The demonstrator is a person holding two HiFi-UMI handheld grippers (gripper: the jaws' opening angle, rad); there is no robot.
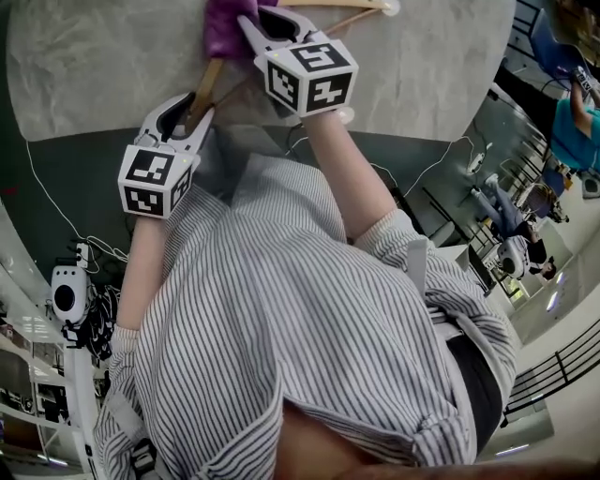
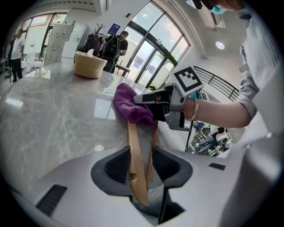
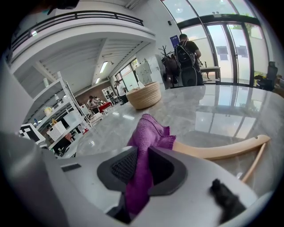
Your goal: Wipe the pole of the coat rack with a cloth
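The coat rack's light wooden pole (image 1: 207, 82) lies on the marble table (image 1: 431, 75). A thin wooden arm branches off it. My left gripper (image 1: 199, 103) is around the pole's near part. In the left gripper view the pole (image 2: 135, 150) rests against the left pad and a gap shows toward the right pad. The gripper (image 2: 141, 162) stands open. My right gripper (image 1: 246, 22) is shut on a purple cloth (image 1: 225, 28), which bunches over the pole farther along. In the right gripper view the cloth (image 3: 148, 135) hangs between the jaws, beside the curved wood (image 3: 222, 150).
A woven basket (image 2: 90, 65) stands farther back on the table, also visible as the basket (image 3: 144, 95) in the right gripper view. People stand by glass doors (image 3: 222, 48) behind. Shelving (image 1: 56, 375) with equipment stands at my left on the floor.
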